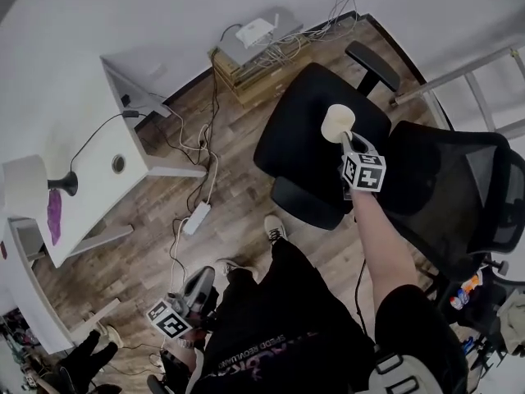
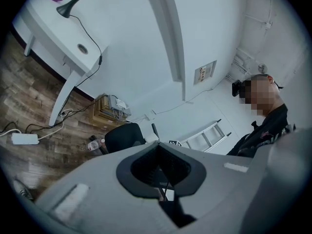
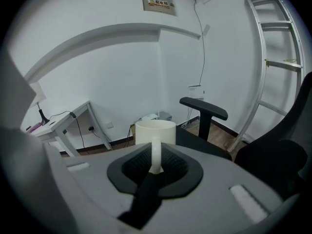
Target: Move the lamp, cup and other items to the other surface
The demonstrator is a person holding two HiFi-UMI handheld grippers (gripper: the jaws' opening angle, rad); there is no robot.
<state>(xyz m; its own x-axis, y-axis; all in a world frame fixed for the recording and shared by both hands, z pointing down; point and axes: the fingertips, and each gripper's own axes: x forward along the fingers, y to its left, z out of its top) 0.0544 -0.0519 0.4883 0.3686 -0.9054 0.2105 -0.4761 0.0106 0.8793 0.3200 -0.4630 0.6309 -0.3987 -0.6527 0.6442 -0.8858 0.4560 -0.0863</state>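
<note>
A cream cup (image 1: 337, 122) hangs just above the seat of a black office chair (image 1: 295, 150). My right gripper (image 1: 345, 140) is shut on its handle (image 3: 156, 150), and the cup's body (image 3: 155, 130) stands upright beyond the jaws. The lamp (image 1: 29, 185) stands on the white desk (image 1: 94, 158) at the left, with a purple item (image 1: 54, 216) beside it. My left gripper (image 1: 203, 279) hangs low by the person's leg, far from the desk, its jaws together with nothing between them (image 2: 163, 179). In its view the lamp's base (image 2: 67, 9) shows far off on the desk (image 2: 73, 45).
A power strip (image 1: 197, 217) and loose cables lie on the wood floor between desk and chair. A wooden box with a router (image 1: 254, 52) stands by the wall. A second mesh chair (image 1: 451, 195) is at the right, with a ladder (image 3: 278, 62) behind it.
</note>
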